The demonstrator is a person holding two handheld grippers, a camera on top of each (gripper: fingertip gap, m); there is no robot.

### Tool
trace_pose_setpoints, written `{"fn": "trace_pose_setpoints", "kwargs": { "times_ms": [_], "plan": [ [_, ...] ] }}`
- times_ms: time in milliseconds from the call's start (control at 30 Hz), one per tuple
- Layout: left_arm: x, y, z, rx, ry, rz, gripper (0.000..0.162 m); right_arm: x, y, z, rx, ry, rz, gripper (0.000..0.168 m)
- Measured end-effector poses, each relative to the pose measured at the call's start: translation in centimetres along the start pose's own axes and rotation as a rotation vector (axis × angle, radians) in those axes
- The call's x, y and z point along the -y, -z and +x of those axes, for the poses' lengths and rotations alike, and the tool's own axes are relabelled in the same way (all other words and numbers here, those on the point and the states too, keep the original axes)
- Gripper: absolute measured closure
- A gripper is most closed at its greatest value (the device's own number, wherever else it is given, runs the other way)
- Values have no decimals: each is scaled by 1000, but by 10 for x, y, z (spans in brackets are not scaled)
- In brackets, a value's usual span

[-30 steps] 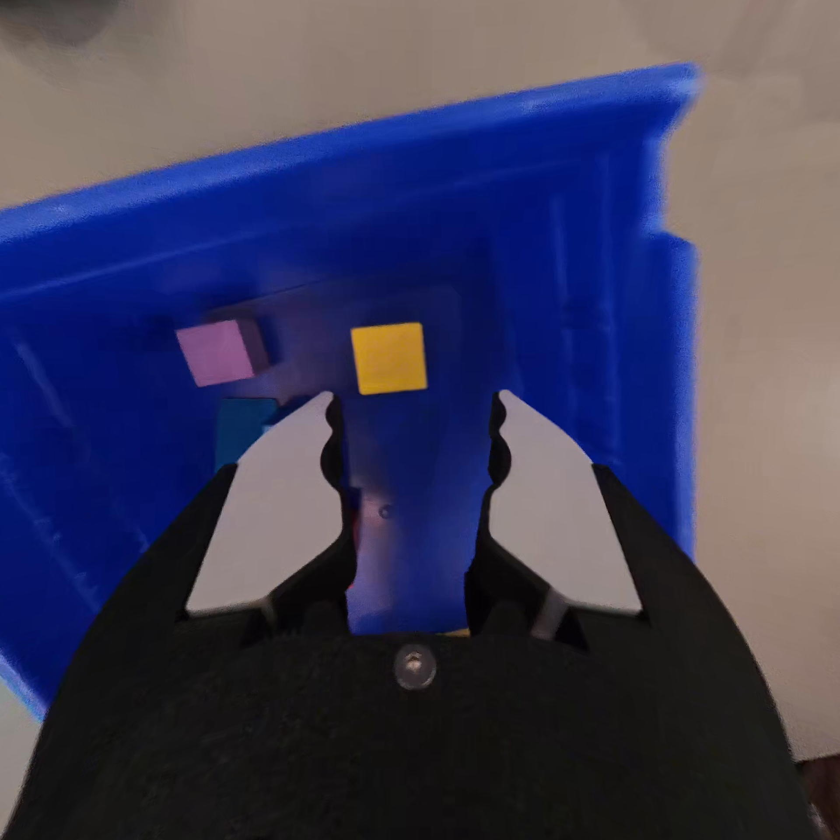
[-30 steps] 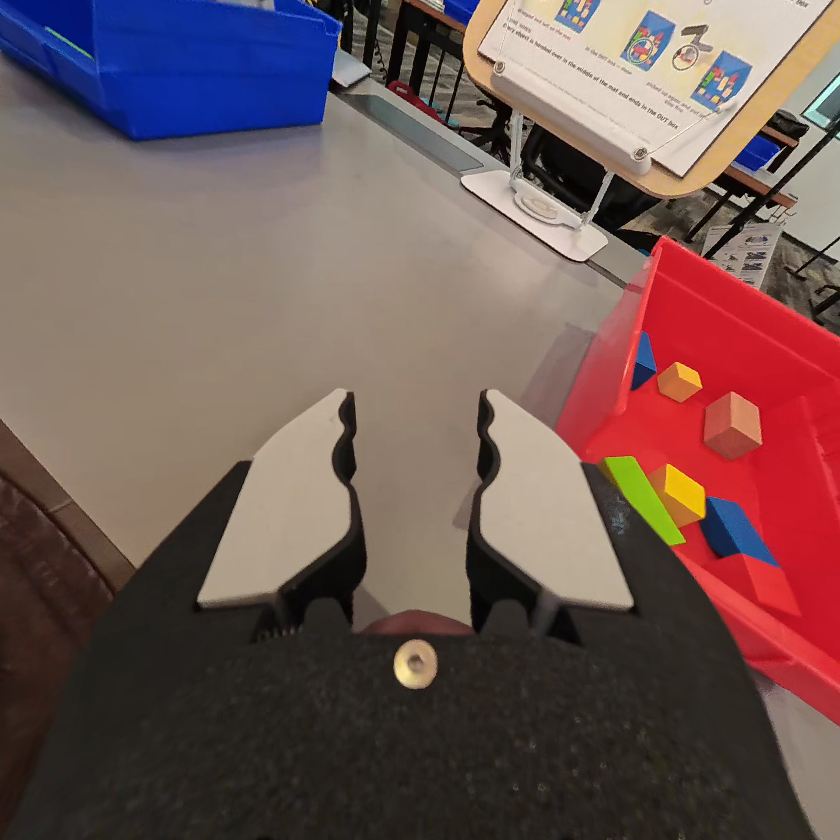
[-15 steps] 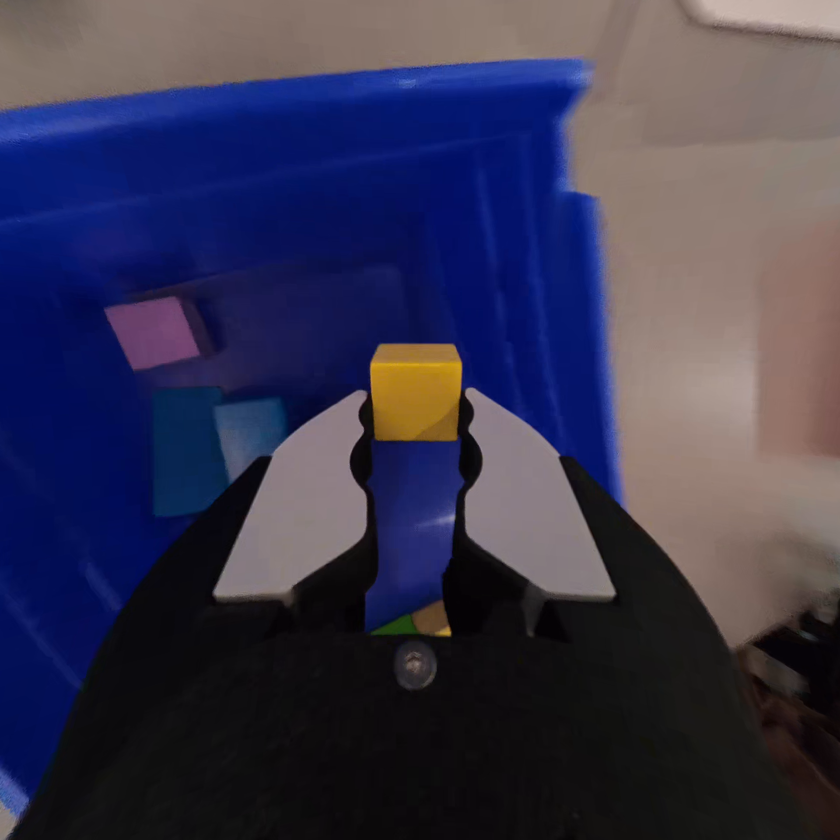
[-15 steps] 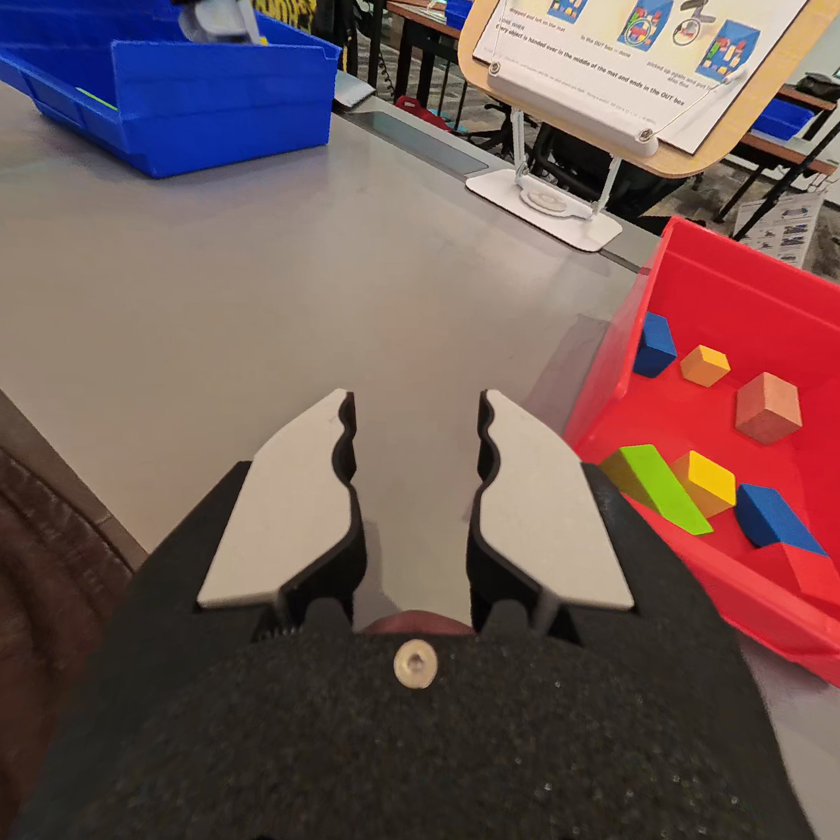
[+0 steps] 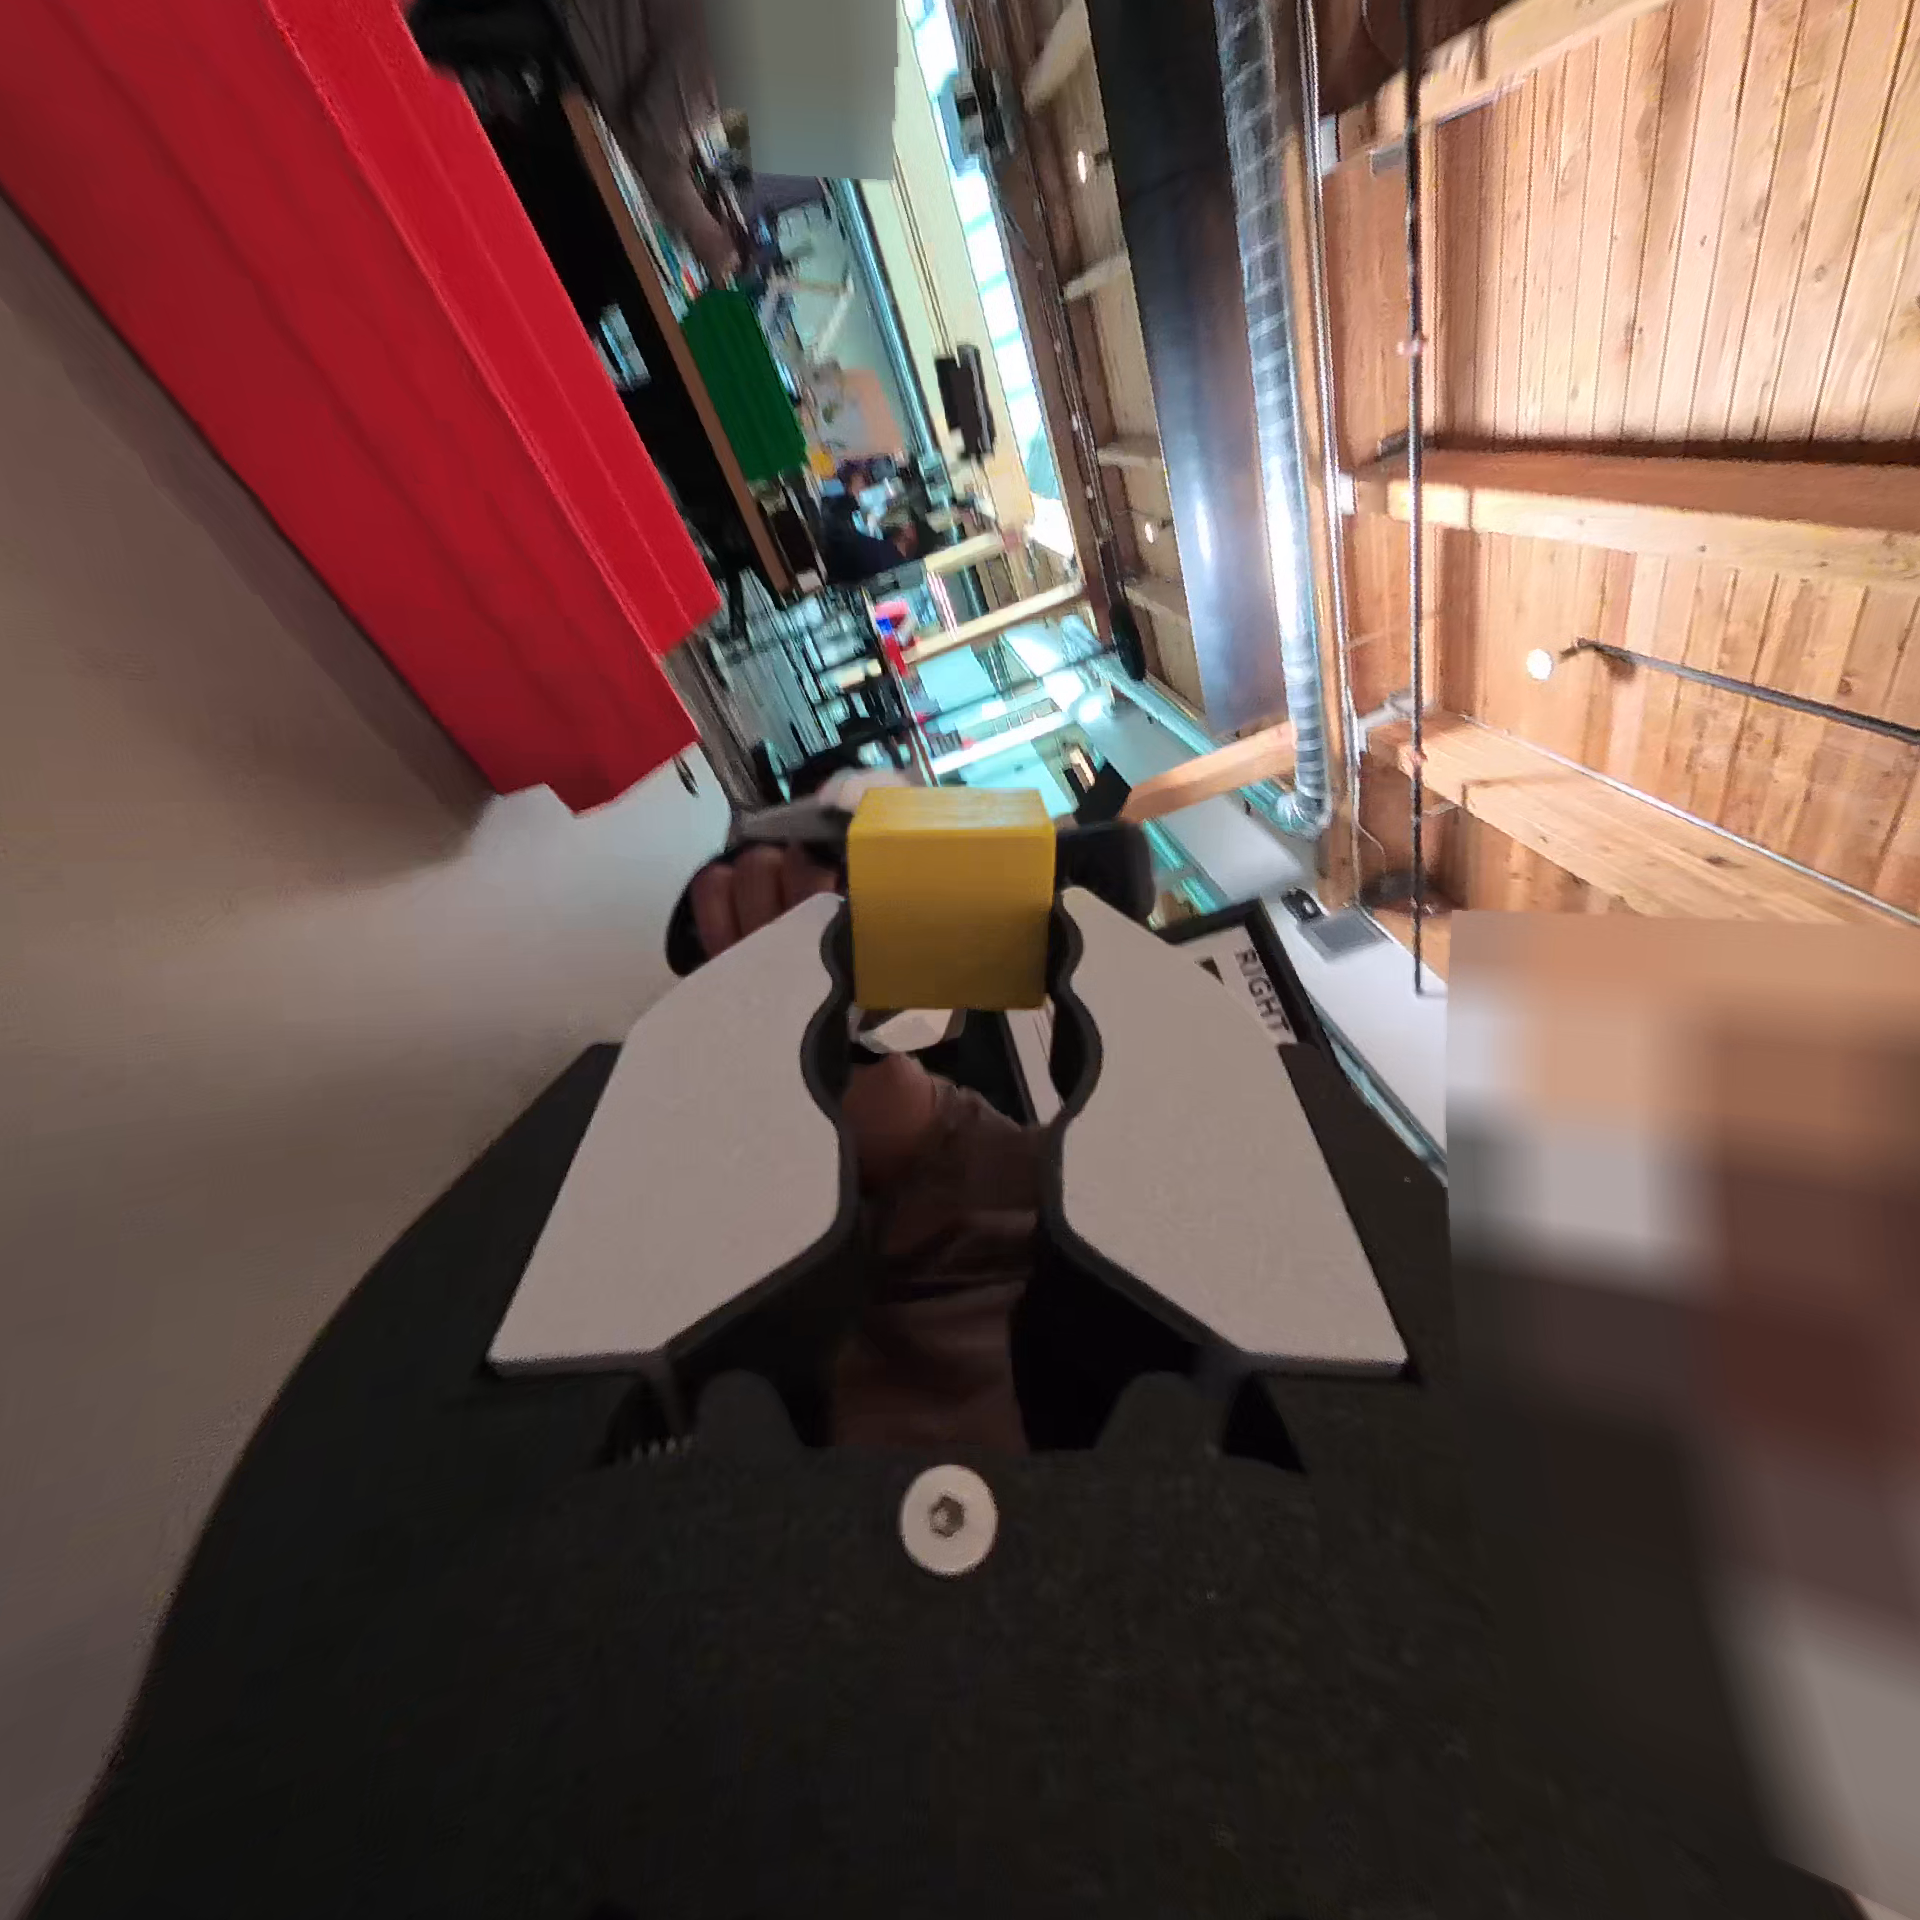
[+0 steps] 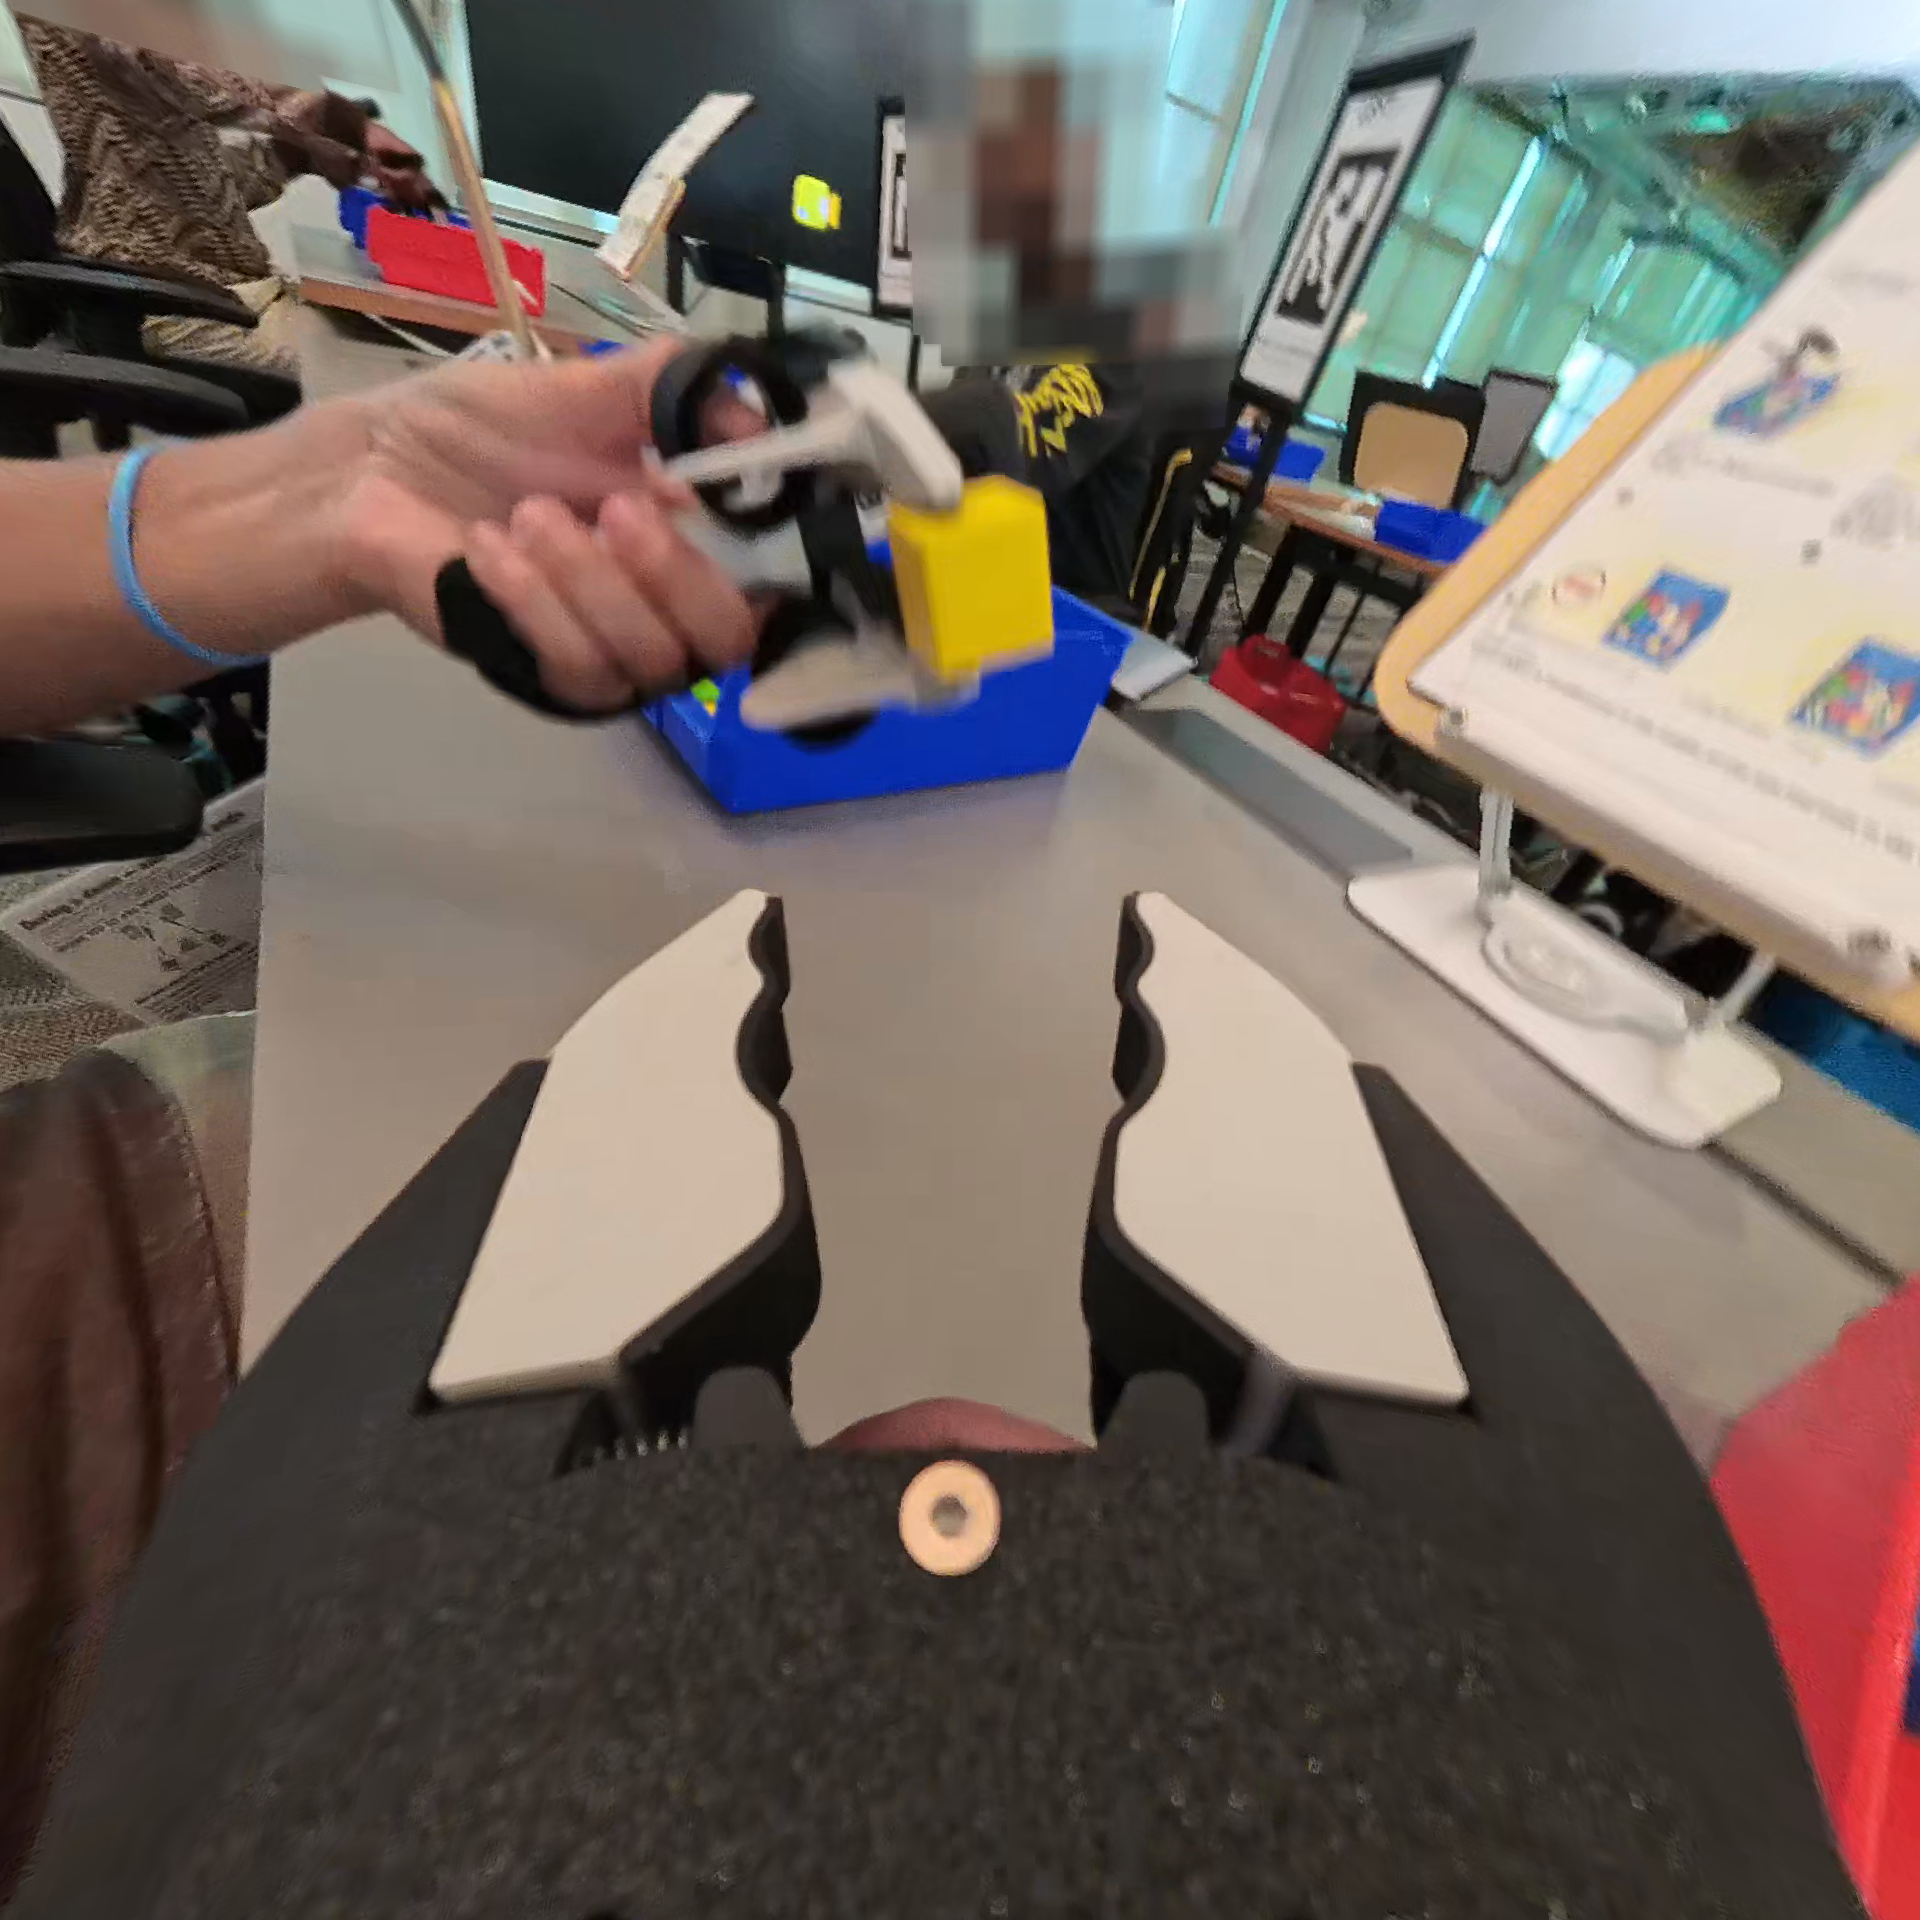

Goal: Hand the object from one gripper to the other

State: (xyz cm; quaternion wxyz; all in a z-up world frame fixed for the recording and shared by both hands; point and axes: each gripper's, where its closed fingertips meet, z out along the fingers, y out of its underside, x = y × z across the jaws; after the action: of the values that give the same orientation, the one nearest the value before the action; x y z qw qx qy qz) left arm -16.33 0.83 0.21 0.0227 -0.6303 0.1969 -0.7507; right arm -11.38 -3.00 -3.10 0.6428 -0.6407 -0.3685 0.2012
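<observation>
My left gripper (image 5: 948, 925) is shut on a yellow cube (image 5: 948, 902), held at its fingertips; this view is rolled on its side. In the right wrist view the same left gripper (image 6: 940, 582) shows in a person's hand (image 6: 499, 499), holding the yellow cube (image 6: 971, 574) in the air above the grey table (image 6: 935, 831). My right gripper (image 6: 951, 925) is open and empty, low over the table, pointing toward the cube, which is ahead of it and higher. The right gripper shows partly behind the cube in the left wrist view (image 5: 1101, 862).
A blue bin (image 6: 935, 727) stands on the table behind the held cube. A red bin (image 5: 343, 343) is on the right side; its corner shows in the right wrist view (image 6: 1829, 1558). An instruction board on a white stand (image 6: 1590, 1029) stands at the right.
My left gripper shut on the yellow cube in the blue bin, lifted it out and swung toward the right gripper, rolling sideways. My right gripper turned left from the red bin, staying open.
</observation>
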Motion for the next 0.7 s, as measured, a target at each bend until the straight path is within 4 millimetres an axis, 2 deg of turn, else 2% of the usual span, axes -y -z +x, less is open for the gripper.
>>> {"fn": "trace_pose_setpoints", "kwargs": {
  "times_ms": [33, 100, 167, 200, 233, 367, 433, 467, 533, 567, 633, 700],
  "plan": [
    [-10, -16, -3, -4, 19, -61, 127, 9, -8, 0, 16, 26, 8, 108],
    [-18, -37, -5, -12, 43, -103, 128, 21, -21, 4, 27, 94, 18, 108],
    [-21, -48, -4, -22, 52, -132, 128, 24, -28, 11, 14, 138, -2, 109],
    [-23, -51, -6, -7, 44, -146, 128, 23, -29, 13, 21, 145, -12, 115],
    [-23, -53, -7, 5, 37, -143, 127, 23, -29, 11, 43, 152, -9, 134],
    [-32, -52, -3, -42, 51, -137, 125, 25, -21, 10, 52, 119, -1, 134],
    [-42, -40, 0, -51, 18, -116, 100, 32, -11, 11, 48, 115, 21, 134],
    [-49, -32, 0, -34, -20, -94, 99, 36, -4, 17, 27, 108, 23, 134],
    [-69, -14, -8, 46, -118, -58, 99, 47, 17, 42, -57, 116, 24, 134],
    [-82, -4, -14, 97, -173, -52, 99, 55, 31, 61, -114, 114, 29, 134],
    [-104, 15, -34, 233, -294, -74, 100, 69, 59, 106, -230, 68, 22, 134],
    [-113, 36, -61, 434, -443, -70, 103, 72, 83, 157, -347, -23, -30, 134]
  ]
}}
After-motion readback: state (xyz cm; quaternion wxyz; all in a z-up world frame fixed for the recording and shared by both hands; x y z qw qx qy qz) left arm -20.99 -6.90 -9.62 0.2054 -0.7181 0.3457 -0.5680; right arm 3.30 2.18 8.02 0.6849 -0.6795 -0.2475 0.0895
